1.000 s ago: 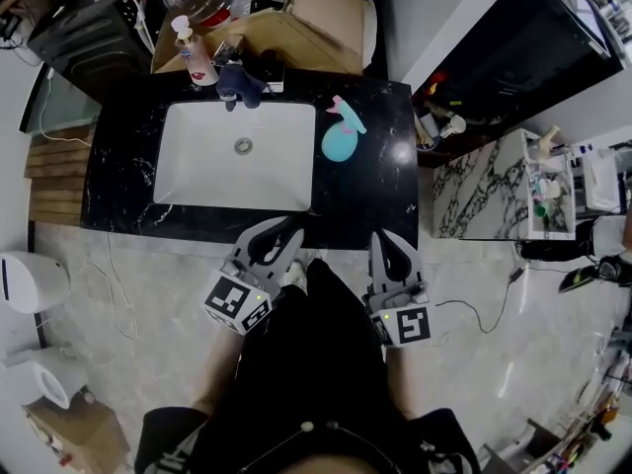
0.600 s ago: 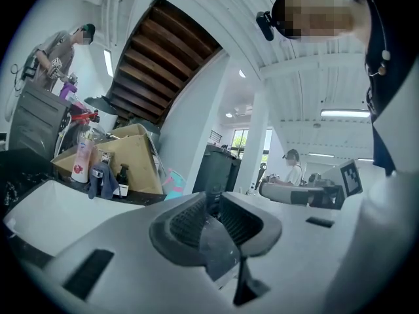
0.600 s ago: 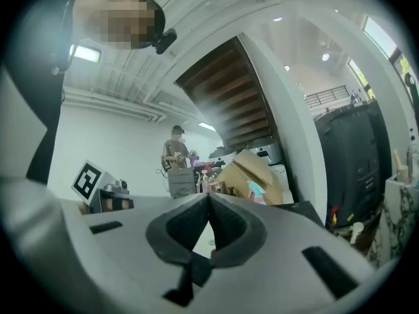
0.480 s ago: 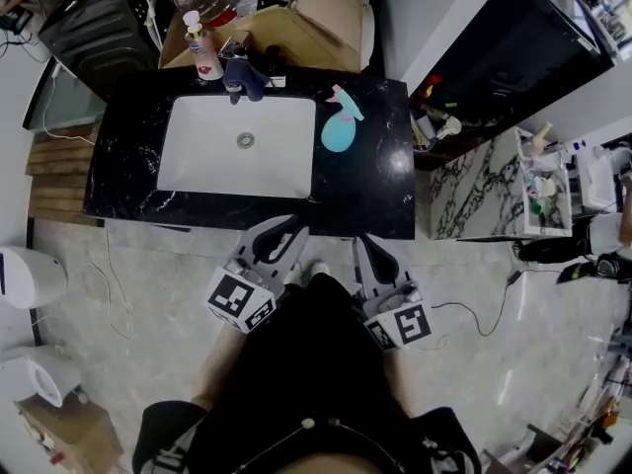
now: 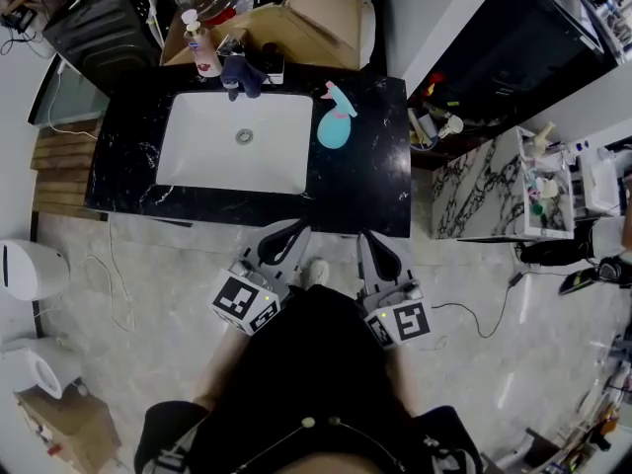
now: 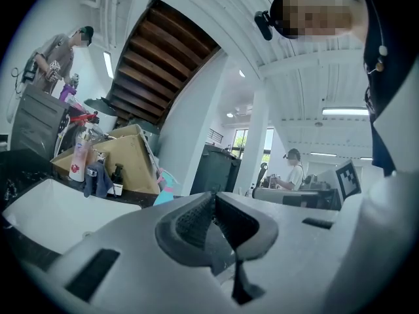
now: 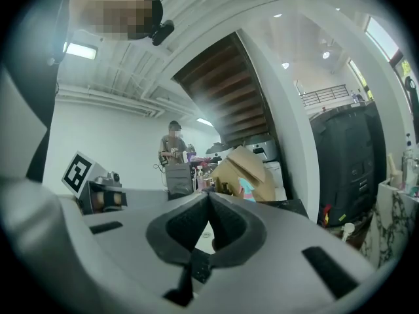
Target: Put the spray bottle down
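Already set down, by the look of it: found spray bottle (image 5: 333,126) free on desk (image 5: 375,196), just right of sink (image 5: 197,161), near back edge | read it as upright, long axis vertical, nozzle heading too small to tell | saw left gripper (image 5: 296,231) and right gripper (image 5: 366,237) fingers pressed together, empty, off front edge.

I took this place for a big open lab or work hall, not a home. A black marble counter (image 5: 365,186) with a white rectangular sink (image 5: 197,156) stood alone on a pale stone floor (image 5: 148,265), with a brown cardboard box (image 5: 296,28) and clutter behind it. Farther away, a seated person (image 6: 296,169) worked at a desk, and a dark wooden staircase (image 6: 163,64) rose overhead.
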Demonstrator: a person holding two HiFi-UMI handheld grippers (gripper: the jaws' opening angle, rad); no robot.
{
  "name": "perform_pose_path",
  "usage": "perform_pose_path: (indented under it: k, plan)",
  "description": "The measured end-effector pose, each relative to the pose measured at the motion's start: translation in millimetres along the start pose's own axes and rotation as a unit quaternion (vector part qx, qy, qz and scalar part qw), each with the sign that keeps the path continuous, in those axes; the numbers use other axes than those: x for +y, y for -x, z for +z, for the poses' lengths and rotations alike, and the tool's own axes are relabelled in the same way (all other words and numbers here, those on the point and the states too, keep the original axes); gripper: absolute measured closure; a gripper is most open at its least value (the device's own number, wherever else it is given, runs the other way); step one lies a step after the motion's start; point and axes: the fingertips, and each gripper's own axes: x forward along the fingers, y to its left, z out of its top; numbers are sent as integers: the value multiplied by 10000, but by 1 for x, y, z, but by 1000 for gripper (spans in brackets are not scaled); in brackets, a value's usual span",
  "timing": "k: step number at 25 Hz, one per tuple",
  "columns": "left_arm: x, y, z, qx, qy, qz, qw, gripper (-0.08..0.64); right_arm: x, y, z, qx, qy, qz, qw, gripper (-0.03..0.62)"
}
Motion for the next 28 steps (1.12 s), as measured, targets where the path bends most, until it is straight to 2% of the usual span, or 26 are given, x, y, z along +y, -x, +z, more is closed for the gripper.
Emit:
perform_pose_path:
  k: [4, 12, 17, 28]
  plan:
    - [-4, -3, -3, 66, -8, 63, 10000, 545, -4, 2, 0, 29, 106, 17, 9999, 589]
    - [0, -7, -7, 213, -100, 229, 9995, 545, -16, 4, -2, 9, 19, -120, 9999, 589]
    - [0, -11, -8, 247, -113, 277, 9992, 545, -24, 6, -8, 185, 98, -202, 9996, 589]
    - [1, -7, -12, 303, -66, 421, 9986, 545, -21, 7, -7, 184, 120, -104, 9997, 589]
